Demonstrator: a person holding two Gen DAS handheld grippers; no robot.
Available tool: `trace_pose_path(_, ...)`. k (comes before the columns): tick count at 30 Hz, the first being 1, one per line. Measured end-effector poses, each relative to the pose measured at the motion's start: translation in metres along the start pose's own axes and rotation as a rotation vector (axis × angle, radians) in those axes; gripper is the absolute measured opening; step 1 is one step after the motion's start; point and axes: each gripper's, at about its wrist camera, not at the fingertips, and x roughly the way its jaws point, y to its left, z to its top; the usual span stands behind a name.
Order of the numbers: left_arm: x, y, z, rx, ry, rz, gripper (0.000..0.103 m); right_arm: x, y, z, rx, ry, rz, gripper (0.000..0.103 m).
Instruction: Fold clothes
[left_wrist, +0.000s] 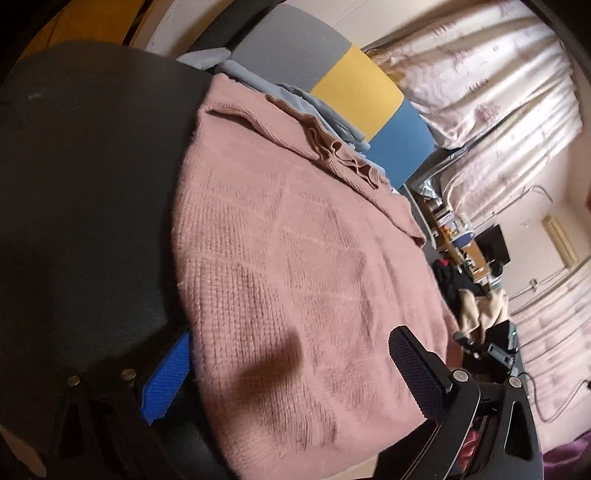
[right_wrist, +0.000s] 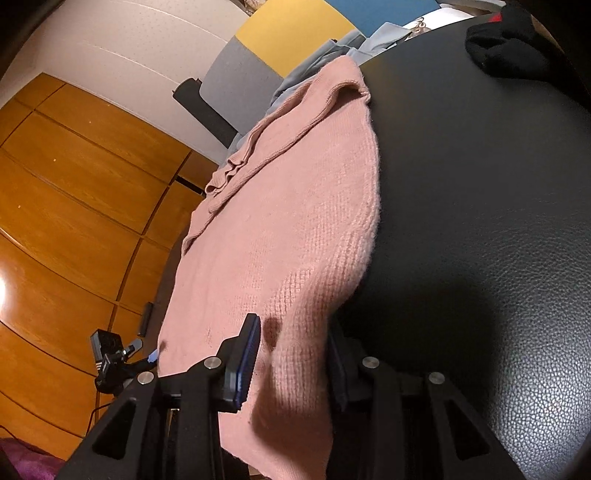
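With the left gripper (left_wrist: 291, 373) and right gripper (right_wrist: 291, 362) both spread astride the pink knit sweater's (left_wrist: 295, 240) near hem, uneven pinching risks a skewed fold or slippage off the black leather surface (right_wrist: 480, 221).

The left gripper (left_wrist: 295, 373) has a black frame with 2 angled arms, each cut through with a long triangular slot. 4 round silver screw heads sit at the arm joints, 2 behind each finger. Its fingers (left_wrist: 419, 376) are flat rectangular plates faced with finely knurled pads; the pad on the left jaw reads bright blue, the one on the right jaw dark navy. The right gripper (right_wrist: 291, 363) is built alike: black slotted arms and 4 silver screws behind the jaws. Its left finger (right_wrist: 243, 363) is a black plate with rounded corners and a thin blue pad edge on its inner side; the right finger is mostly hidden.
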Motion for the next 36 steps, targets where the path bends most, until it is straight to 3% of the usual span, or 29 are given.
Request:
trace_pose_path(3,0.001,-0.005,-0.002,0.043,0.0,0.034,0.096,0.001,0.002,-0.002,-0.03,0.01,-0.004,0.035)
trace_pose_path(6,0.0,-0.009,-0.007,0.09,-0.006,0.077,0.08,0.0,0.001,-0.002,-0.032,0.01,0.002,0.035)
trace_pose_path(8,-0.002,-0.005,-0.007,0.082,-0.017,0.102,0.06,0.0,0.002,-0.003,-0.047,0.016,-0.01,0.032)
trace_pose_path(9,-0.003,0.0,-0.006,0.068,-0.024,0.111,0.054,0.003,0.003,-0.003,-0.058,0.02,-0.035,0.024)
trace_pose_path(10,-0.003,0.004,-0.006,0.052,-0.029,0.125,0.038,0.004,0.004,-0.002,-0.059,0.022,-0.059,0.018)
trace_pose_path(12,-0.003,0.009,-0.006,0.033,-0.027,0.133,0.03,0.006,0.003,-0.001,-0.042,0.025,-0.087,0.01)
trace_pose_path(15,0.0,0.009,-0.004,0.03,-0.012,0.129,0.011,0.004,-0.002,0.0,0.007,0.025,-0.069,0.009)
trace_pose_path(22,-0.018,-0.025,-0.016,0.108,0.024,0.004,0.009,-0.028,-0.021,-0.018,0.129,-0.022,0.241,0.008)
trace_pose_path(25,-0.043,-0.035,-0.025,0.116,0.008,-0.03,0.009,-0.039,-0.024,-0.03,0.14,-0.02,0.302,0.008)
trace_pose_path(29,-0.081,-0.033,-0.04,0.04,-0.028,-0.07,0.009,-0.058,-0.035,-0.056,0.234,-0.046,0.447,0.008)
trace_pose_path(33,-0.116,-0.034,-0.053,-0.02,-0.083,-0.126,0.009,-0.068,-0.034,-0.069,0.295,-0.055,0.533,0.008)
trace_pose_path(36,-0.127,-0.041,-0.04,0.011,-0.134,-0.139,0.009,-0.064,-0.021,-0.036,0.275,-0.073,0.572,0.008)
